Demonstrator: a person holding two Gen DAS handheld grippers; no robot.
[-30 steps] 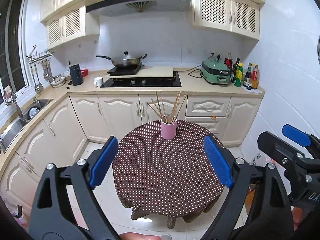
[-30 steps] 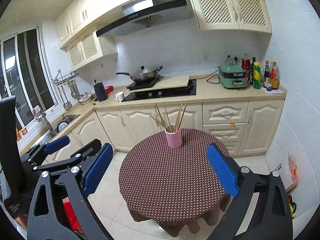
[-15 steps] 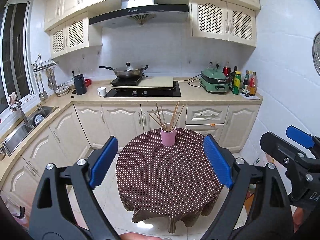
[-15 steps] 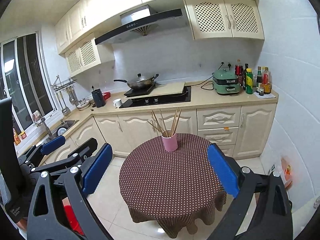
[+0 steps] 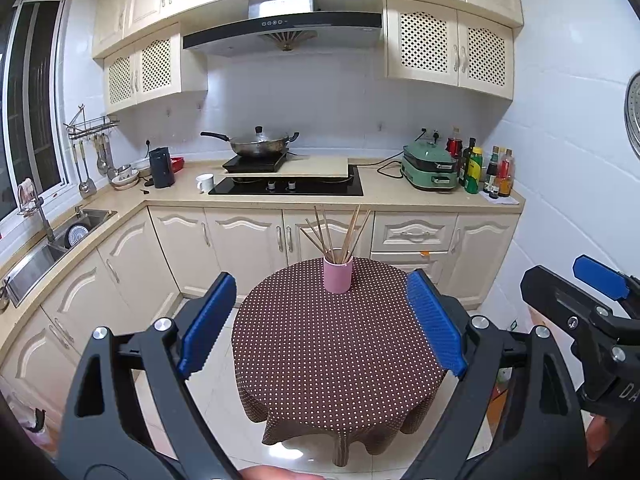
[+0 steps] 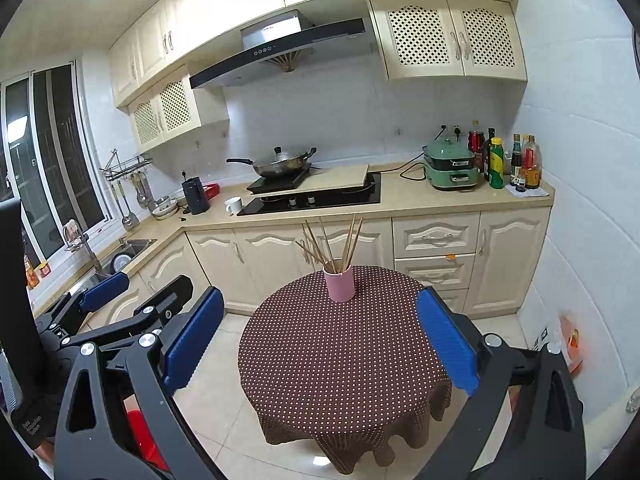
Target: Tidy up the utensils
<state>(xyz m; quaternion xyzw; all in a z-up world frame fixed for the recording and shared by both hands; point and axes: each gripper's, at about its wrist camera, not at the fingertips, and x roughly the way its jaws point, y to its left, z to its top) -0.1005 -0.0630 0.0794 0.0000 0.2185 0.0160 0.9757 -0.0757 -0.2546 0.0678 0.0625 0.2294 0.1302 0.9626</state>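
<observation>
A pink cup (image 5: 338, 275) holding several wooden chopsticks (image 5: 340, 232) stands at the far side of a round table with a brown dotted cloth (image 5: 340, 344). The cup (image 6: 340, 283) and chopsticks (image 6: 332, 244) also show in the right wrist view on the same table (image 6: 344, 360). My left gripper (image 5: 322, 322) is open and empty, held well back from the table. My right gripper (image 6: 320, 338) is open and empty too, beside the left one. The right gripper shows at the right edge of the left wrist view (image 5: 592, 300).
Behind the table runs an L-shaped kitchen counter (image 5: 384, 190) with a hob and wok (image 5: 260, 146), a green cooker (image 5: 430, 166), bottles (image 5: 486, 170), a white mug (image 5: 205, 183) and a sink (image 5: 60, 236). Tiled floor (image 5: 224, 344) surrounds the table.
Both grippers have pulled back and tilted up, so the table and cup look smaller and farther away. Both stay open and empty.
</observation>
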